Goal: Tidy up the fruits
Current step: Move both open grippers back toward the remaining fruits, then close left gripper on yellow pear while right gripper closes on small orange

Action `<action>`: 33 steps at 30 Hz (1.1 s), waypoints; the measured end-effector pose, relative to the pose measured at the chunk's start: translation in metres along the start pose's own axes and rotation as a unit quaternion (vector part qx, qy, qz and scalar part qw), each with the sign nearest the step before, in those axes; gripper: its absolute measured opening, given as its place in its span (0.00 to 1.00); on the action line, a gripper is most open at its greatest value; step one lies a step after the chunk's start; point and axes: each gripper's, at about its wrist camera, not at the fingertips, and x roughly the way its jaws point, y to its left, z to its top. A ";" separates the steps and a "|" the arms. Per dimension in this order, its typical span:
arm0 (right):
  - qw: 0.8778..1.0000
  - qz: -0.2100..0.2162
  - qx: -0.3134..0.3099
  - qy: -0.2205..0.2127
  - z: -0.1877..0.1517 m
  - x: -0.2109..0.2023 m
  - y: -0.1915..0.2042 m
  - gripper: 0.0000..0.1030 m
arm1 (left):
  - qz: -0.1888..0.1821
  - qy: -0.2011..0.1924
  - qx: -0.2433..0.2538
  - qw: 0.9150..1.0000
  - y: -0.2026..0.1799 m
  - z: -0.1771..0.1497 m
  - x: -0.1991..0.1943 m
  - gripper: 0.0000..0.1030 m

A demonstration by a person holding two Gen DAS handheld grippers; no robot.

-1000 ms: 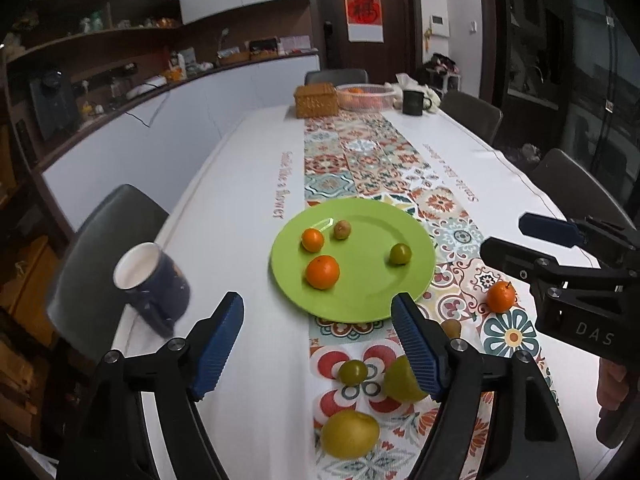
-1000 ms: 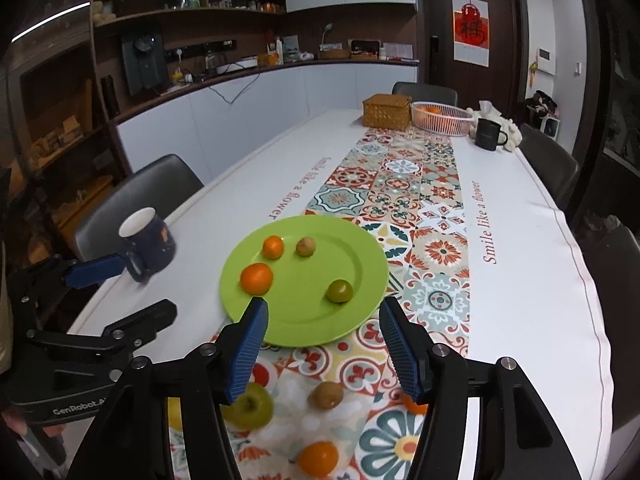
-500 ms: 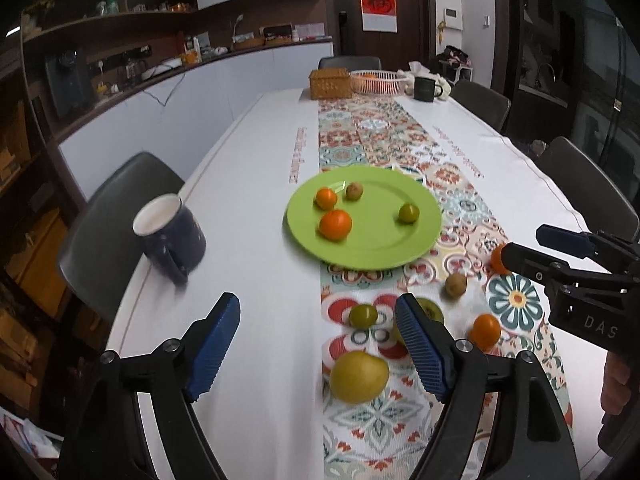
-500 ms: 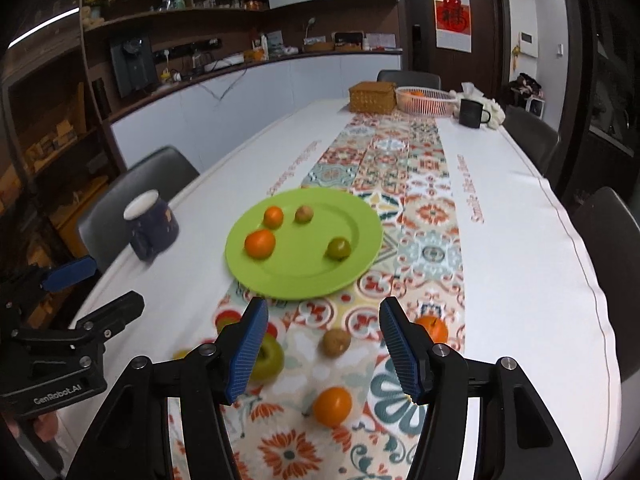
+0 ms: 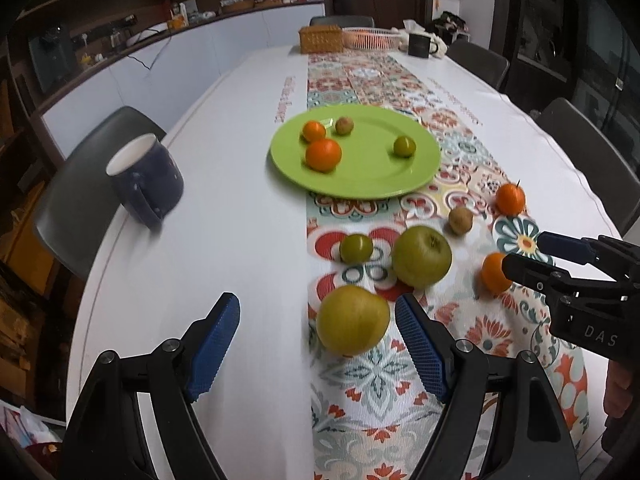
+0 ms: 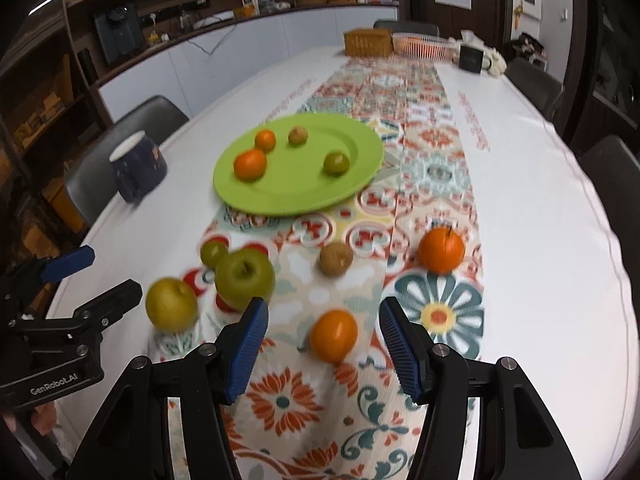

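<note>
A green plate [image 5: 376, 176] [image 6: 280, 196] on the patterned runner holds two oranges, a brown kiwi and a small green fruit. In front of it lie a yellow pear [image 5: 352, 319] [image 6: 171, 303], a green apple [image 5: 421, 256] [image 6: 245, 278], a small green fruit [image 5: 355, 247], a kiwi [image 5: 460, 220] [image 6: 335, 259] and two oranges [image 6: 334, 335] [image 6: 441, 250]. My left gripper [image 5: 318, 344] is open, the pear just beyond its right finger. My right gripper [image 6: 322, 350] is open with the near orange just ahead, level with its fingertips and untouched.
A dark blue mug [image 5: 146, 180] stands at the table's left edge. A wicker box [image 5: 321, 39], a pink basket [image 5: 372, 37] and a black mug [image 5: 419, 45] sit at the far end. Grey chairs [image 5: 588, 156] line both sides.
Both grippers have sunk and tilted down toward the loose fruits, which now lie close before the fingers. The jaws of both stay apart as before.
</note>
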 end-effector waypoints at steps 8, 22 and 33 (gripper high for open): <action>0.999 0.000 0.008 0.033 -0.011 0.018 -0.002 0.57 | -0.016 0.031 0.006 0.999 -0.001 -0.009 0.023 0.78; 0.998 -0.007 0.014 0.056 -0.012 0.038 -0.007 0.51 | -0.025 0.059 0.026 0.998 -0.011 -0.008 0.057 0.77; 0.999 0.002 0.006 0.054 -0.013 0.043 -0.005 0.34 | -0.052 0.055 0.031 0.997 -0.014 -0.007 0.057 0.48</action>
